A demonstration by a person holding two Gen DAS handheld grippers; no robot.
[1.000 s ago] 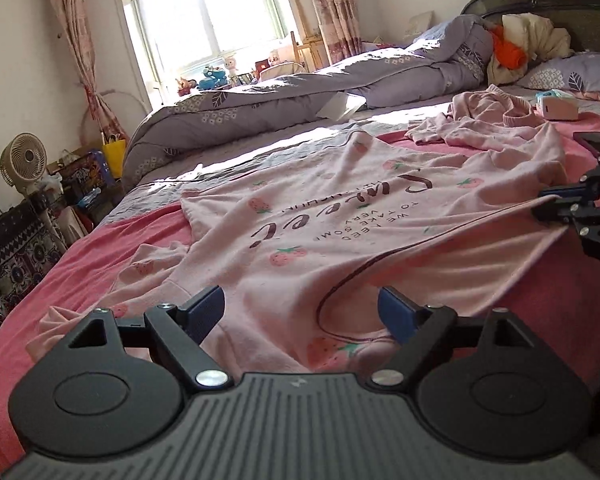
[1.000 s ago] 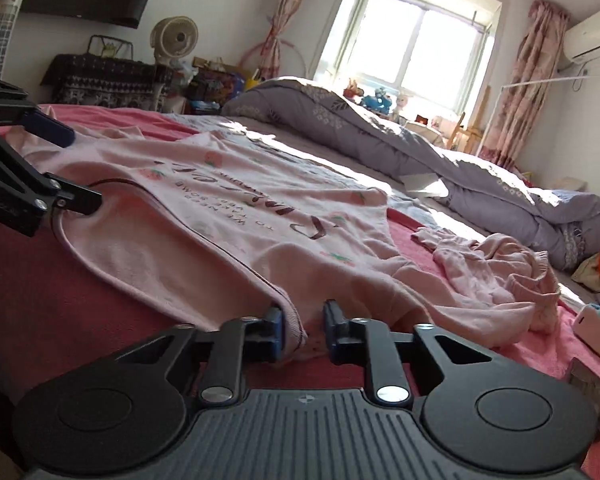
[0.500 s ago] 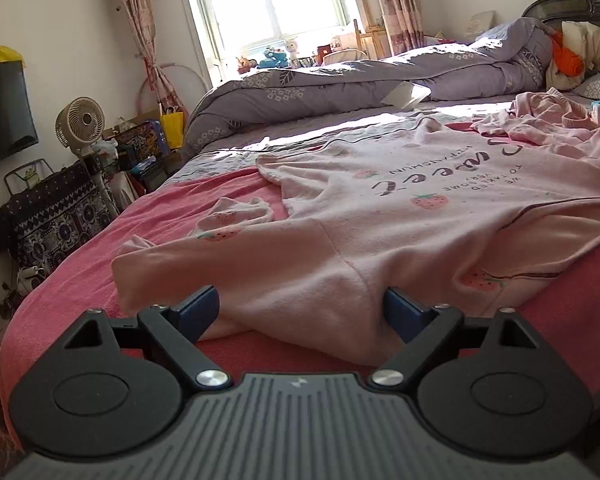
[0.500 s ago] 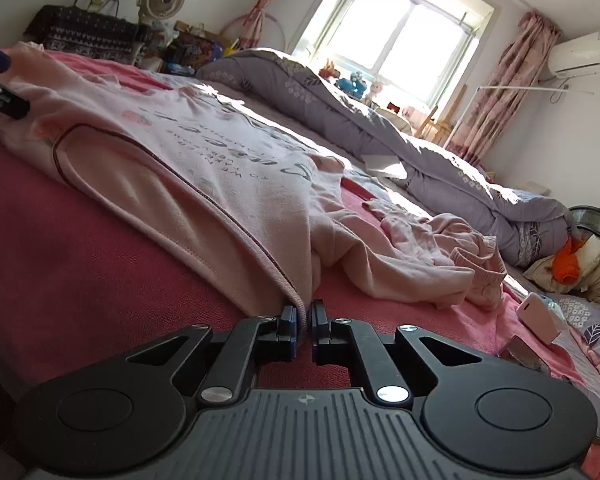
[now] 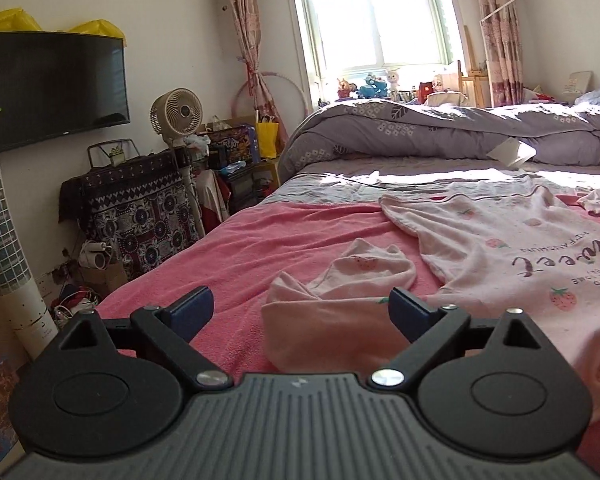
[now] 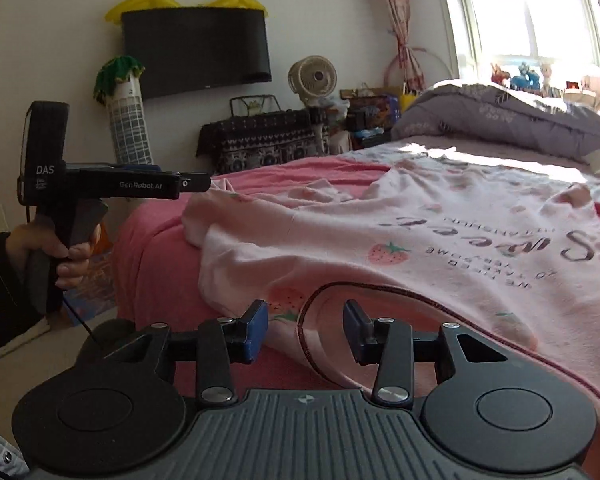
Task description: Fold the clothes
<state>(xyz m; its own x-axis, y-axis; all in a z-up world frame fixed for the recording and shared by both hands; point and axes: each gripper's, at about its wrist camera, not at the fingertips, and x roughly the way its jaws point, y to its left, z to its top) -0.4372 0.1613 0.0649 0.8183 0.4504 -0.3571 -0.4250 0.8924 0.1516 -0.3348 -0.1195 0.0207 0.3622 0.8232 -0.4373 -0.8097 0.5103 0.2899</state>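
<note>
1. The pink shirt (image 5: 500, 256) was seen spread flat on the pink bedsheet (image 5: 284, 236) of the bed, printed side up, with strawberry motifs and dark lettering across it.
2. One sleeve (image 5: 340, 280) was seen bunched and folded over near the bed's edge, just ahead of the left gripper (image 5: 300, 312).
3. The left gripper was held low over the bed edge with its jaws spread wide; nothing was gripped between them, and the sleeve end was seen in the gap beyond the blue pads (image 5: 190, 308).
4. In the right wrist view the left gripper (image 6: 196, 184) was seen from the side, held by a person's hand (image 6: 74, 258) in a dark sleeve (image 6: 0, 292), its tip just beside the sleeve end of the shirt (image 6: 440, 240).
5. The right gripper (image 6: 305, 330) was held at the dark-trimmed neckline (image 6: 380, 292) of the shirt, jaws partly open; the neckline edge lay between them, but no cloth was pinched.
6. A grey quilt (image 5: 440, 132) was seen heaped along the far side of the bed under the window (image 5: 376, 24).
7. A wall television (image 5: 52, 84), a round fan (image 5: 177, 112) and a patterned cloth-covered cabinet (image 5: 140, 208) were seen beside the bed.
</note>
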